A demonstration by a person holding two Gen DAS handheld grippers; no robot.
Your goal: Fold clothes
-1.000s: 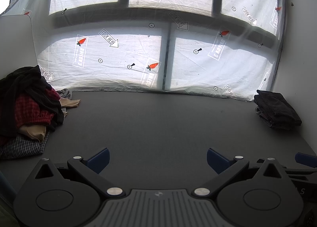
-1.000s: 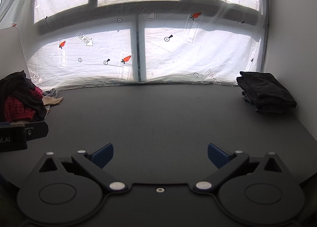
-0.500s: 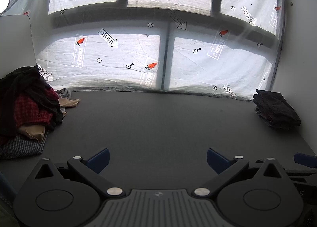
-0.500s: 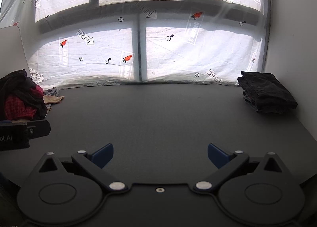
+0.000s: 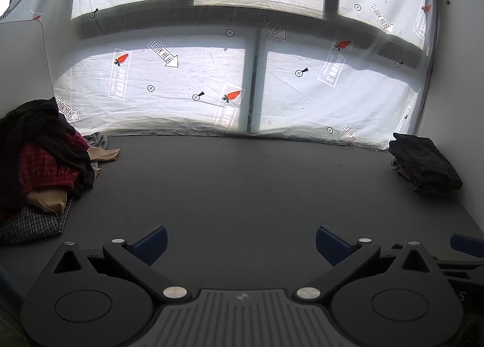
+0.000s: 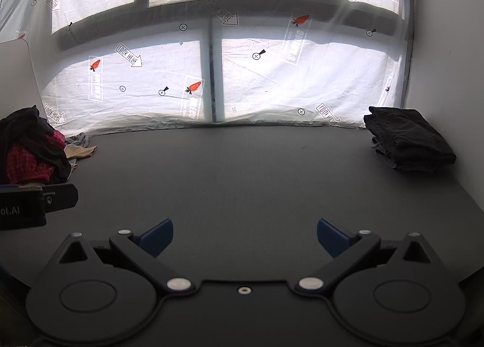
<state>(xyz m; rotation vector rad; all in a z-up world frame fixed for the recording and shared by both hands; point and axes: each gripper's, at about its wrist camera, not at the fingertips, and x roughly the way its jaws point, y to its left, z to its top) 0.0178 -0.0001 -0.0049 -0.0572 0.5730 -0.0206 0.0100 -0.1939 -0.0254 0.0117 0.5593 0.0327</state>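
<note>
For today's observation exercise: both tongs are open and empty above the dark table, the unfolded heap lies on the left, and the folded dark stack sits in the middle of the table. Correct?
Not quite. The folded dark stack sits at the table's far right edge, by the wall, as the right wrist view shows. The rest holds: left tongs and right tongs open and empty, unfolded heap on the left.

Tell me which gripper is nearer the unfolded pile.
Left. The left gripper has the pile close on its left; the right gripper sits further right, with the left gripper between it and the pile.
</note>
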